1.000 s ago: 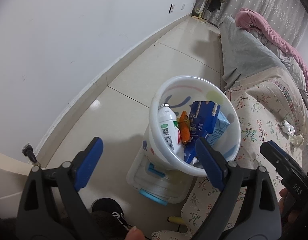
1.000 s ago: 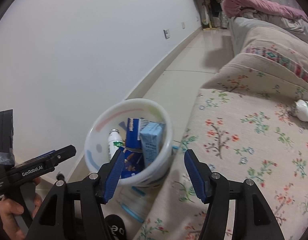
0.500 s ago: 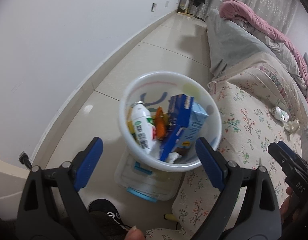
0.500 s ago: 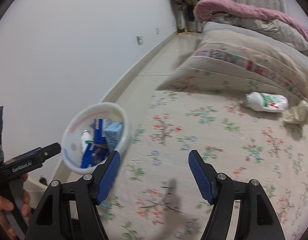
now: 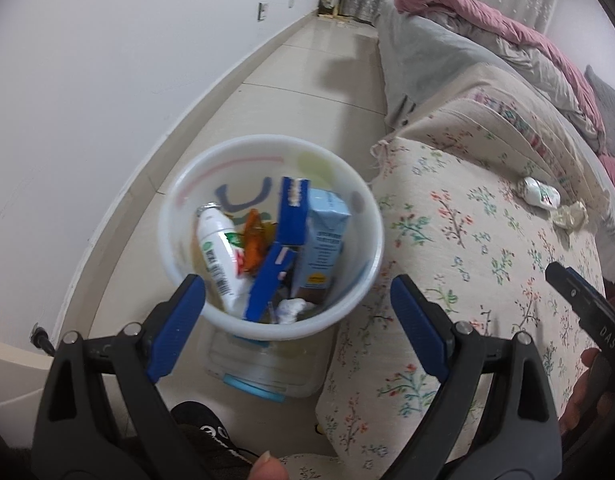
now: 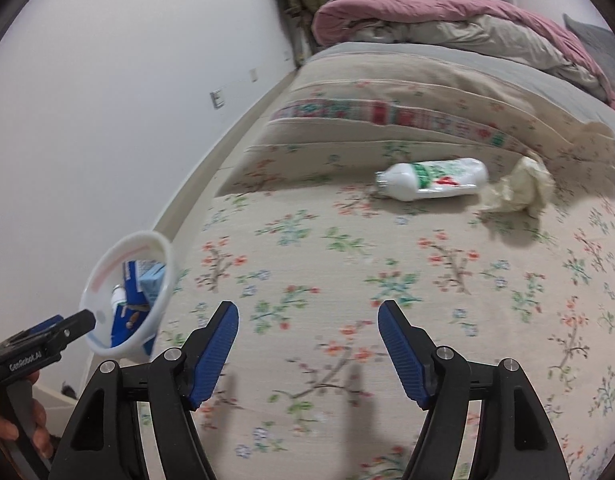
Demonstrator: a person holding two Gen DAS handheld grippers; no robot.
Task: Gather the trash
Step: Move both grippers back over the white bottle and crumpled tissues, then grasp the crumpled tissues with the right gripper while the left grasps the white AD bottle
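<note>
- The white plastic bottle with green label (image 6: 431, 179) lies ahead and right of the right tongs (image 6: 308, 354), long axis crosswise.
- Both tongs are spread and empty; the left tongs (image 5: 297, 325) hover over the white round bin (image 5: 359, 200).

Home bedroom: floral-covered bed (image 6: 387, 280), rumpled pink duvet (image 6: 427, 12), tiled floor (image 5: 307, 80).

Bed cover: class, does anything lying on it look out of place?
Yes. A white bottle lies on its side on the bed cover, beside a crumpled tissue. Both are litter outside the bin.
</note>
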